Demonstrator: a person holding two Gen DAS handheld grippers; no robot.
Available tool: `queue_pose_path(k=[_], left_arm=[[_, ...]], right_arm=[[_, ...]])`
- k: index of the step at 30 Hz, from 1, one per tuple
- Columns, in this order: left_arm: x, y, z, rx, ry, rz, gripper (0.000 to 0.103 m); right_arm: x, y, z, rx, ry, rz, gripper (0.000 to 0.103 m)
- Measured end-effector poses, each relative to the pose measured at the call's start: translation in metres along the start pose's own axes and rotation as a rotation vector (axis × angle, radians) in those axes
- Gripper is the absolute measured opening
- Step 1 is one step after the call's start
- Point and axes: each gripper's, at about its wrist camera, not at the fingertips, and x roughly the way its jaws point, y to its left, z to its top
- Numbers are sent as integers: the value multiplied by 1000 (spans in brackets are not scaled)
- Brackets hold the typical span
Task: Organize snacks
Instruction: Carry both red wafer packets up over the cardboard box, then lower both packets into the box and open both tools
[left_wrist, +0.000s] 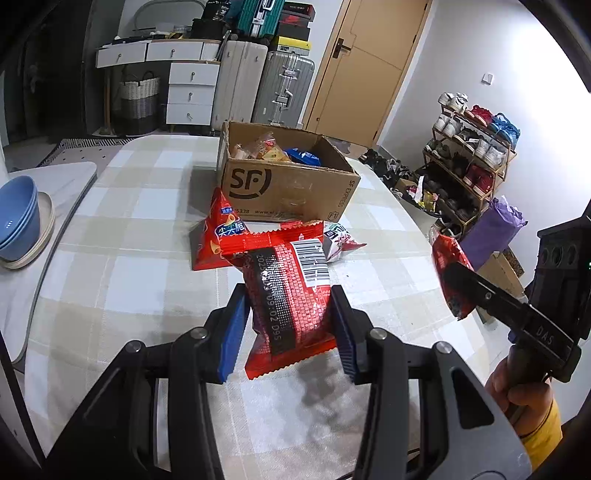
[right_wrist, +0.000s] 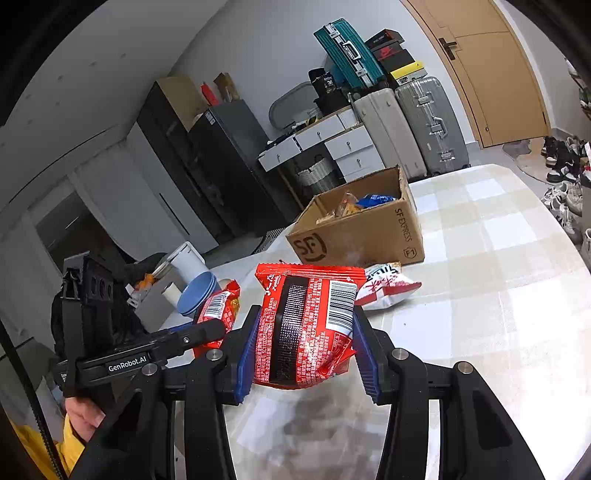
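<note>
My left gripper (left_wrist: 288, 328) is shut on a red snack packet (left_wrist: 288, 295) with a barcode, held above the checked table. My right gripper (right_wrist: 303, 350) is shut on a second red snack packet (right_wrist: 306, 325) of the same kind, also lifted. Each gripper shows in the other's view: the right one (left_wrist: 458, 291) with its packet at the right, the left one (right_wrist: 218, 325) at the left. An open SF cardboard box (left_wrist: 284, 184) with several snacks inside stands further back; it also shows in the right wrist view (right_wrist: 358, 232). A red triangular packet (left_wrist: 214, 236) and a white-and-red packet (left_wrist: 340, 240) lie in front of the box.
Stacked blue bowls (left_wrist: 18, 218) on a plate sit on a side surface at the left. The white-and-red packet (right_wrist: 388, 290) lies near the box. Suitcases (left_wrist: 284, 88), drawers and a door stand behind the table. A shoe rack (left_wrist: 472, 155) is at the right, beyond the table edge.
</note>
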Motion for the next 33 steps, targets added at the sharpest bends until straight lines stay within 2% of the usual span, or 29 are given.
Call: queue_pose_path(k=[6, 14, 25, 33], left_arm=[[10, 5, 24, 1, -10, -14, 40], [24, 12, 89, 49, -67, -15, 40], [58, 17, 201, 73, -112, -8, 40], [109, 26, 264, 63, -85, -3, 40]], right_arm=[[5, 4, 26, -40, -13, 1, 47], [27, 14, 99, -135, -44, -7, 47], [94, 13, 197, -182, -8, 8, 47], [145, -6, 232, -156, 39, -20, 47]])
